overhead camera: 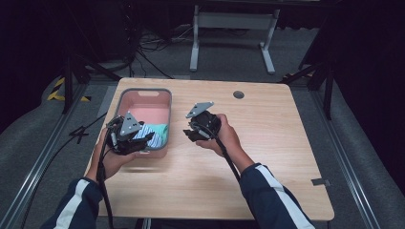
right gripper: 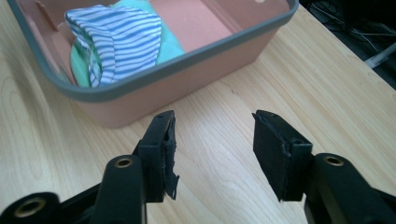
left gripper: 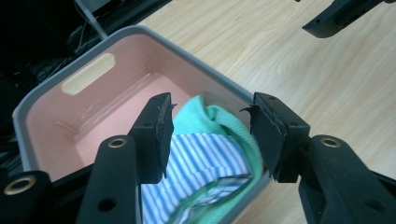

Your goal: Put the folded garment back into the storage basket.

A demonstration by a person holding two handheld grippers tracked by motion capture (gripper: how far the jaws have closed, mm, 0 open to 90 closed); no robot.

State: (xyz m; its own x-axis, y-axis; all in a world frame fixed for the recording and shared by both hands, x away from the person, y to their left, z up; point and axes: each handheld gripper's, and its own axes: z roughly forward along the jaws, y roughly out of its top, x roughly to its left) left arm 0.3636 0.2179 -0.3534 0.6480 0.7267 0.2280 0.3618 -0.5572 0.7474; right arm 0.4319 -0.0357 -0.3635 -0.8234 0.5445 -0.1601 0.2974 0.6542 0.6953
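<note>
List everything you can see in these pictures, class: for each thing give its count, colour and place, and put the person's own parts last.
Table: one, light wood, under everything.
Bin: one, pink inside with a grey rim, on the table's left part.
Striped cloth: one, blue and white, in the bin's near end, lying on the green cloth.
Green cloth: one, mint green, in the bin under the striped one.
Round grommet: one, dark, at the table's far edge.
White frame: one, on the floor beyond the table.
Left gripper: one, black, open, over the bin's near end above the cloths.
Right gripper: one, black, open, over bare table beside the bin.
Sleeves: two, navy with white stripes, at the bottom edge.
</note>
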